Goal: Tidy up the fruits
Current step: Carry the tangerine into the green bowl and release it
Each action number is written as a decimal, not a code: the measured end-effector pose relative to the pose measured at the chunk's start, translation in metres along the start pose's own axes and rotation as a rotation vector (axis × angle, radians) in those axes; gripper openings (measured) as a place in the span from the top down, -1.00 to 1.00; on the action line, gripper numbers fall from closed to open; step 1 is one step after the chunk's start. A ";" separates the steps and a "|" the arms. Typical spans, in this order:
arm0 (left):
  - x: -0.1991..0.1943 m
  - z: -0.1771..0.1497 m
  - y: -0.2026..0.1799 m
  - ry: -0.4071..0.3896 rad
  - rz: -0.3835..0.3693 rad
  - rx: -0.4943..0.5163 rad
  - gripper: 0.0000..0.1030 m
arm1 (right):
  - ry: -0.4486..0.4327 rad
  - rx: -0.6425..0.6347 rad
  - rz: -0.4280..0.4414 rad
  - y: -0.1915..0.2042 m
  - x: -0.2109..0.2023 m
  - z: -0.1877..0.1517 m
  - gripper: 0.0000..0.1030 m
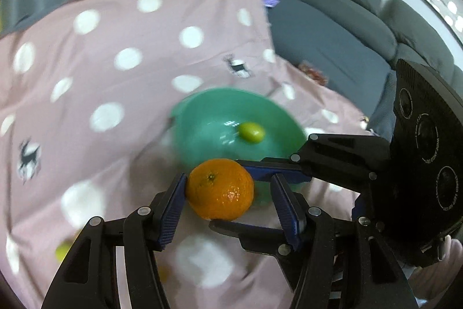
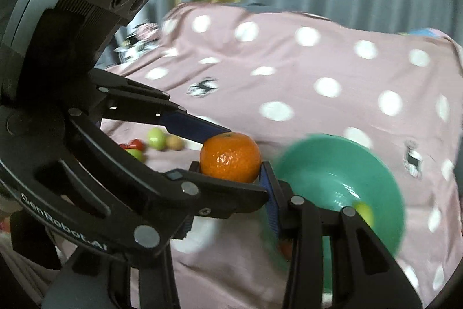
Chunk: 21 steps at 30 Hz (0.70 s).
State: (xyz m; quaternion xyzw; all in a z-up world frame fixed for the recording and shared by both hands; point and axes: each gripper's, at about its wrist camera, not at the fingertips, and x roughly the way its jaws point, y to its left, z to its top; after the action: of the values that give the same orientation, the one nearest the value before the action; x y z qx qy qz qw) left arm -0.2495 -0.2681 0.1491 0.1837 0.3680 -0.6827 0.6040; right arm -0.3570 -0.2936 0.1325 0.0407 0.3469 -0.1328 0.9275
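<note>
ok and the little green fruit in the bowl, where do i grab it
Probably across its narrow middle, coming straight down through the open top. The green fruit is oval and lies on its side low in the bowl, whose sloping walls would block a hand-held gripper coming in from the side.

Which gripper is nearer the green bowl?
Right. The right gripper overlaps the rim of the green bowl; the left gripper sits across the orange from it.

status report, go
Right gripper shut on orange. Left gripper open around it, one pad touching. Orange held up beside green bowl; nothing blocking the bowl.
</note>
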 end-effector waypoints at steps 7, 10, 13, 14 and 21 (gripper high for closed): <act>0.051 0.025 -0.035 0.022 -0.084 0.034 -0.11 | 0.031 0.107 -0.125 -0.053 -0.021 -0.029 0.16; 0.061 0.026 -0.038 0.007 -0.061 0.004 -0.16 | 0.049 0.166 -0.162 -0.065 -0.018 -0.038 0.15; 0.054 0.025 -0.029 -0.015 -0.067 -0.055 -0.53 | 0.013 0.207 -0.156 -0.072 -0.030 -0.045 -0.12; 0.049 0.022 -0.023 -0.027 -0.066 -0.073 -0.53 | 0.004 0.213 -0.161 -0.072 -0.033 -0.047 -0.25; 0.000 -0.013 0.029 -0.079 -0.011 -0.194 -0.54 | -0.058 0.245 -0.125 -0.063 -0.046 -0.055 -0.28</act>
State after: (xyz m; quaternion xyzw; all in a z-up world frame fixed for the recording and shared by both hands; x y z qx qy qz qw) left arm -0.2243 -0.2593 0.1324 0.0953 0.4092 -0.6538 0.6293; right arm -0.4427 -0.3346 0.1223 0.1283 0.3032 -0.2328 0.9151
